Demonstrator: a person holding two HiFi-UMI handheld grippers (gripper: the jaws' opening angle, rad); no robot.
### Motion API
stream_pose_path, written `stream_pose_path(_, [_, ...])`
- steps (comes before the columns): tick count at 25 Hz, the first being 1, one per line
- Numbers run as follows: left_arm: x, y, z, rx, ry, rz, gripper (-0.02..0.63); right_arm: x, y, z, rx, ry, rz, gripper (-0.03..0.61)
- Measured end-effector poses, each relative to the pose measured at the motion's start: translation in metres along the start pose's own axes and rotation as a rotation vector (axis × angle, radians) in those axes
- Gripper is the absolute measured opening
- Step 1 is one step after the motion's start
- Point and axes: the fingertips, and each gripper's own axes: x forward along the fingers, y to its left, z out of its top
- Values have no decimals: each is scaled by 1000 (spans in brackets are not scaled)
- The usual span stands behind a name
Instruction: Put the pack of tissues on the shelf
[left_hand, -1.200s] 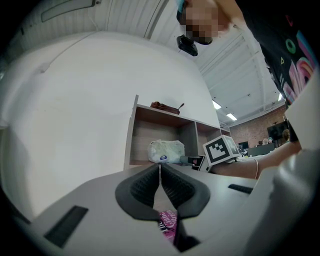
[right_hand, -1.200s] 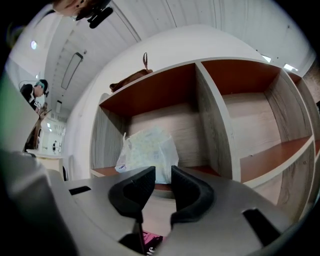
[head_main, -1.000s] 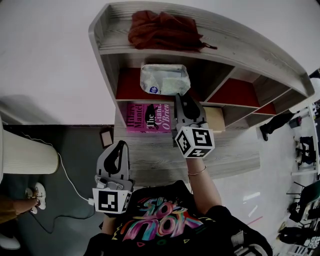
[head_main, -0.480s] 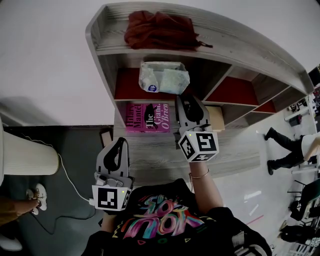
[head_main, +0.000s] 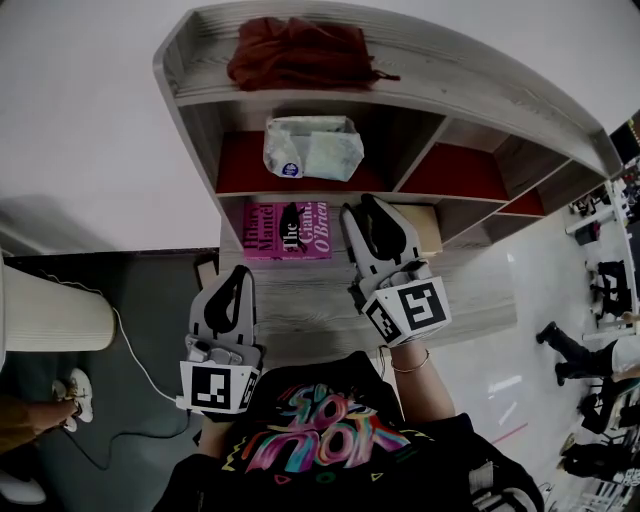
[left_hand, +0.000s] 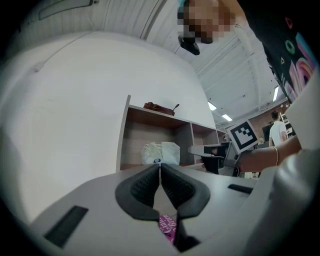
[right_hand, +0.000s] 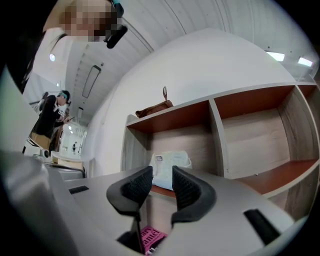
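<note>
pack of tissues (head_main: 312, 148), crinkled plastic, in wood-grain shelf (head_main: 460, 85)

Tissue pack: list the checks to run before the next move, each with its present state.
1. Tissue pack sits inside the shelf, in its left compartment: ok.
2. Right gripper jaws are opening, with nothing between them: ok.
3. Right gripper is apart from the pack, in front of the shelf: ok.
4. Left gripper is shut and empty, low and away from the shelf: ok.
5. Pack is settled firmly enough not to tip forward: cannot tell.
</note>
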Motion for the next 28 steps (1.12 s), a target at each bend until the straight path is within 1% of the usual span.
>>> stream_pose_path(4, [0,-8,0,2,0,-13,32,-23,3,3,13,8,35,129])
stream_pose_path(8, [2,-15,-2,4,2,-27,32,-47,-1,6,28,3,35,89])
stream_pose_path(15, [13,-29,2,8,-7,-49,32,-81,-12,2,47,37,44,41])
stream_pose_path(18, [16,-33,2,10,-7,-58,32,-94,-16,3,53,23,35,17])
stream_pose_path(23, [16,-33,-3,7,8,-59,32,-111,-22,4,78,6,11,17])
stream_pose_path(28, [19,-32,-9,5,13,-65,32,-118,-24,-16,77,56,-3,17])
